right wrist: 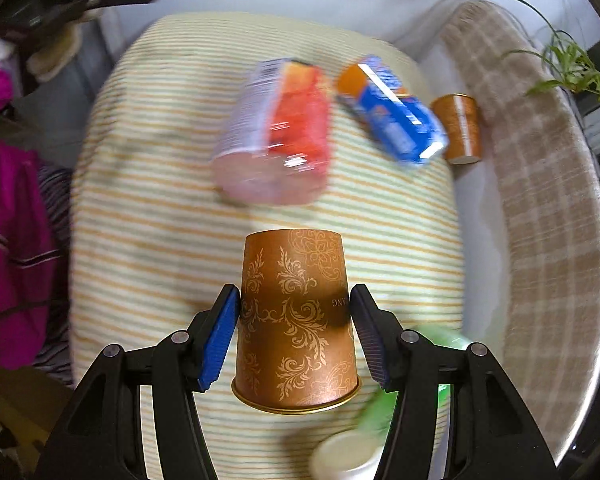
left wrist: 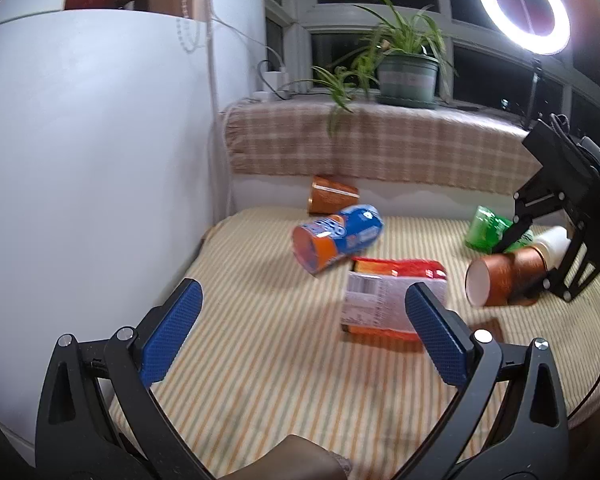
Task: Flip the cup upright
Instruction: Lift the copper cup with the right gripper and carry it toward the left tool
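Right wrist view: the right gripper (right wrist: 295, 320) had its jaws clamped on the brown patterned cup (right wrist: 296, 320), held above the striped desk (right wrist: 140, 220) beside the green bottle (left wrist: 486, 228), while the left gripper (left wrist: 300, 320) hovered, jaws apart, holding nothing.

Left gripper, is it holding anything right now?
No. The left gripper has its blue pads spread wide with only the striped cloth showing between them.

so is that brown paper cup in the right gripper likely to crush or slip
The brown paper cup looks thin-walled, so a hard squeeze probably dents it. It tapers, so the right gripper may slide toward the narrow end. Likely very light.
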Motion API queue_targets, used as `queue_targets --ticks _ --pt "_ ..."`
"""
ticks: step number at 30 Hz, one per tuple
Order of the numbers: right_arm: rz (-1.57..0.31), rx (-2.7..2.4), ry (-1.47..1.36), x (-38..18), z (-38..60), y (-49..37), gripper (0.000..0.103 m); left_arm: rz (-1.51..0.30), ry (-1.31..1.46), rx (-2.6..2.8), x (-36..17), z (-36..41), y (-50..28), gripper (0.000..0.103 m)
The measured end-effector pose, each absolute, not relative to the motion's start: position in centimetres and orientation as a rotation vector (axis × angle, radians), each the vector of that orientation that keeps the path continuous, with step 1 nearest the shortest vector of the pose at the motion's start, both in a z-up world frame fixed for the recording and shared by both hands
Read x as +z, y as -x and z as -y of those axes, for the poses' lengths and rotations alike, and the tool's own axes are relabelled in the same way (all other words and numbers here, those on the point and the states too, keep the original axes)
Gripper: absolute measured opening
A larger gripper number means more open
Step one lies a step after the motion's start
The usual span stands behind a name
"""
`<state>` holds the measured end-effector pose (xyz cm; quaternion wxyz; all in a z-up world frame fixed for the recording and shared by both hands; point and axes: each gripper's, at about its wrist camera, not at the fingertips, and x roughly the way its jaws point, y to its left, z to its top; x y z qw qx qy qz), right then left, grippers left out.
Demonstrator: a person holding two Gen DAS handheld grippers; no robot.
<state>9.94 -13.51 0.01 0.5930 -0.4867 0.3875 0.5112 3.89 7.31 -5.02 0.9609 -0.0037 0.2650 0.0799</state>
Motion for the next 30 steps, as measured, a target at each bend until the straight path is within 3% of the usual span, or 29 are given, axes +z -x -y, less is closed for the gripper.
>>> queue_targets --ticks 14,30 --pt "-0.984 1.255 1.098 -7.1 14.3 -9.0 0.058 -0.594 -0.056 0.002 -5.2 -3.4 -4.1 0.103" --pt "-0.919 1.184 0.827 -2.9 17.7 -8.1 0.063 -0.713 -0.271 -0.418 -4.9 2.8 -6.4 0.103"
